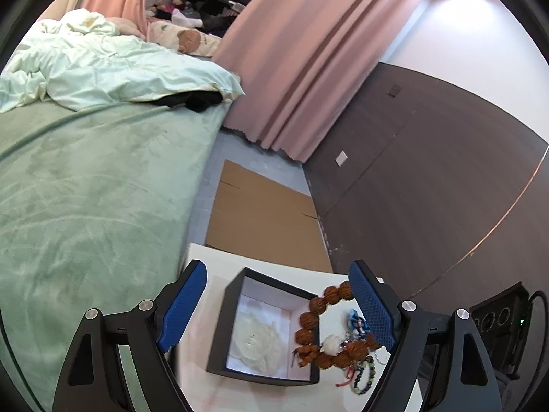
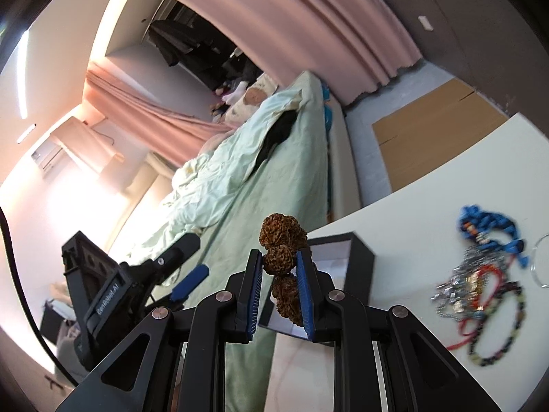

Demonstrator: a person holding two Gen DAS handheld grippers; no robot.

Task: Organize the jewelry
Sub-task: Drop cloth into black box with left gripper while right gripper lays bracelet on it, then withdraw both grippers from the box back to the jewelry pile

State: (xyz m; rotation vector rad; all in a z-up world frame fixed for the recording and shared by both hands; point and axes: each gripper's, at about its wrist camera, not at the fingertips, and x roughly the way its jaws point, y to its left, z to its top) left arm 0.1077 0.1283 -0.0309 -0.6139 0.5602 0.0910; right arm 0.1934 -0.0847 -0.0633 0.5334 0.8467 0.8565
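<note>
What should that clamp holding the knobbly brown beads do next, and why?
Probably carry the brown walnut-bead bracelet over the open black square box and lower it in. The right gripper has its jaws shut on the beads, and the box shows room beside a white pouch.

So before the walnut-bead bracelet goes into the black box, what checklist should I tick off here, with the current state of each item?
1. Right gripper has the bracelet: ok. It is shut on a bead of the brown bead bracelet.
2. Box ready to receive: ok. The black box is open, with only pale lining visible inside.
3. Bracelet over the opening: cannot tell. In the left wrist view it appears along the box's right rim, but its height is unclear.
4. Bracelet free of the jewelry pile: cannot tell. The left view shows them overlapping.
5. Left gripper clear of the drop path: not ok. It is open, with its fingers either side of the box.
</note>
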